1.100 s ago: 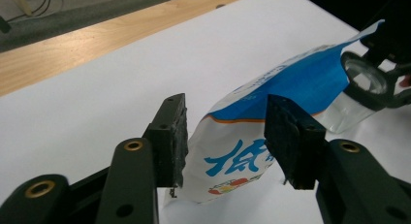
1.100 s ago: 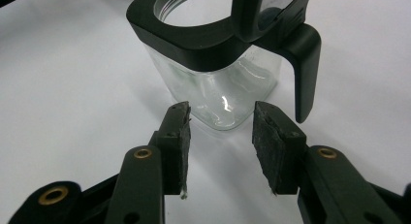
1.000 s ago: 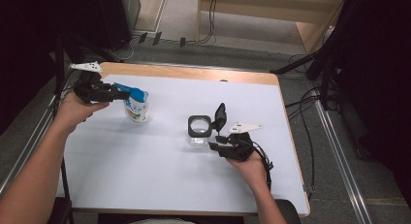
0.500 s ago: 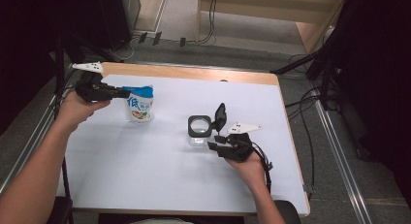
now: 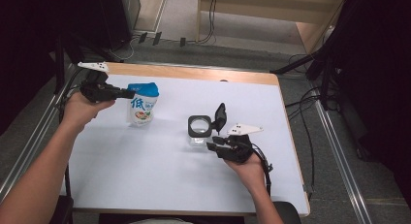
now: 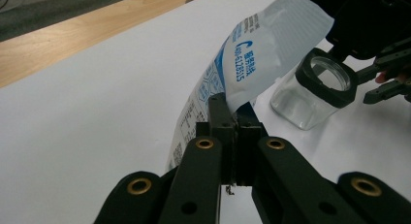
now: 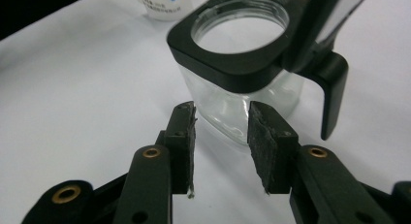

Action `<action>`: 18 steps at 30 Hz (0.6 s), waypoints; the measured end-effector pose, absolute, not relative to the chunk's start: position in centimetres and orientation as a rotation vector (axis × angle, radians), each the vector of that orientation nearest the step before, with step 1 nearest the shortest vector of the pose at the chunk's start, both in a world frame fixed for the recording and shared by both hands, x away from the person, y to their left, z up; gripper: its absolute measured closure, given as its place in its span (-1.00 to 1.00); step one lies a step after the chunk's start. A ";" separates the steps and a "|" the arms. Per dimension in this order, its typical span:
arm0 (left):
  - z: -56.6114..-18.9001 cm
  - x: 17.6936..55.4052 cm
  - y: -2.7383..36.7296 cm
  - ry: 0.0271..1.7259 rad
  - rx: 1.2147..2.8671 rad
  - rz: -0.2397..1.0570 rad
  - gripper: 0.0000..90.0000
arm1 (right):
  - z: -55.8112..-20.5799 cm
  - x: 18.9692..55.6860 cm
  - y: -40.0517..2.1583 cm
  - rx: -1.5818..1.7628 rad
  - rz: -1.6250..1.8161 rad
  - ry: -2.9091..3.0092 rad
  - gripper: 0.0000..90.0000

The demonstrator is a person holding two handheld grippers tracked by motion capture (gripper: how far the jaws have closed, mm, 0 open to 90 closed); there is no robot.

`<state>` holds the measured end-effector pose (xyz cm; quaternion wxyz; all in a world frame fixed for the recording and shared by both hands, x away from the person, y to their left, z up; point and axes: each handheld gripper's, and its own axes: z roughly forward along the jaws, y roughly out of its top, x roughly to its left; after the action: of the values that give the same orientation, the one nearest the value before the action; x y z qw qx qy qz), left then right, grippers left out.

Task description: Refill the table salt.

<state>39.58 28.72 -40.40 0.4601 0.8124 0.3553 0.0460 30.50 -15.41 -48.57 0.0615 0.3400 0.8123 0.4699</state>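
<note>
My left gripper [image 6: 231,132] has just closed all the way, and its jaws are pinched flat on the top edge of the pouch [image 6: 252,59]. In the left gripper view the thin film runs from between my pads up toward the upper right of the frame. In the high view the pouch [image 5: 142,104] stands on the white table [image 5: 160,185] at the upper left, with my left gripper [image 5: 123,93] reaching in from the left at its blue top.

It looks like soft, printed plastic film: light, floppy and somewhat slick. I judge the sealed top strip the right place to hold, since the body would only buckle and slide. The contents may slump low and swing when I lift.

My right gripper [image 7: 220,146] has been closing a little. Its jaws stand part open, and the pads [image 7: 264,146] are just short of the jar [image 7: 242,88], with nothing pressed between them. In the high view the right gripper [image 5: 220,144] sits just below the jar [image 5: 199,132] at the centre of the frame.

The jar has clear walls, a black collar and a hinged lid [image 5: 220,117] flipped upright. It looks rigid, smooth and breakable, probably heavier than the pouch. I would grip it across the flat lower walls, squarely and gently, since clear sides can slip.
</note>
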 end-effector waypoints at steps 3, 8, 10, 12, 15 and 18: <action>-40.2 39.3 28.6 0.863 2.001 0.102 1.00 | -48.3 30.3 -15.1 1.023 1.432 2.464 0.42; -39.1 38.6 28.3 0.849 1.950 0.076 1.00 | -47.6 29.7 -13.9 0.957 1.447 2.477 0.43; -38.7 38.3 28.2 0.845 1.934 0.074 1.00 | -47.5 29.6 -13.6 0.948 1.449 2.484 0.43; -38.4 38.0 27.9 0.837 1.929 0.075 1.00 | -47.1 29.4 -12.8 0.919 1.443 2.491 0.44; -38.1 37.7 27.3 0.838 1.944 0.066 1.00 | -46.8 29.2 -11.7 0.895 1.467 2.505 0.44; -37.7 37.2 26.5 0.837 1.958 0.060 1.00 | -46.4 29.2 -10.4 0.867 1.480 2.517 0.44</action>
<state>37.24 26.47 -37.71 0.4843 0.8041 0.3438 0.0246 29.19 -10.42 -46.44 0.0478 0.2842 0.8255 0.4853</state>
